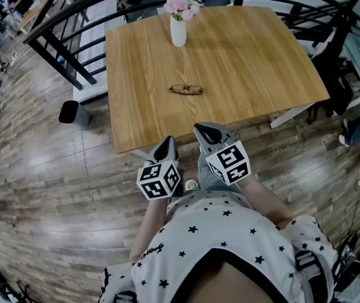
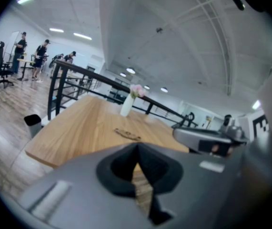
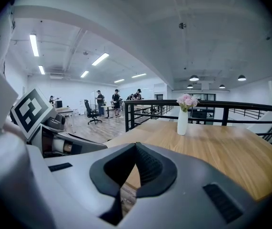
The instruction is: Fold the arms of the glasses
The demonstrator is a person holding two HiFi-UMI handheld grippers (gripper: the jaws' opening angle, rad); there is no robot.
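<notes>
A pair of thin brown-rimmed glasses (image 1: 186,89) lies flat near the middle of the wooden table (image 1: 243,55), arms spread as far as I can tell. Both grippers hang below the table's near edge, in front of the person's body, well short of the glasses. My left gripper (image 1: 167,141) is shut with nothing in it, and so is my right gripper (image 1: 200,129). In the left gripper view the glasses (image 2: 127,134) show beyond the shut jaw tips (image 2: 136,147), with the right gripper (image 2: 207,140) alongside. The right gripper view shows its jaw tips (image 3: 136,146) meeting; the glasses are hidden there.
A white vase of pink flowers (image 1: 178,25) stands at the table's far side, also as the vase (image 3: 182,120). A black railing (image 1: 72,17) runs behind and left of the table. A black bin (image 1: 72,112) sits on the wood floor at left. People stand far off.
</notes>
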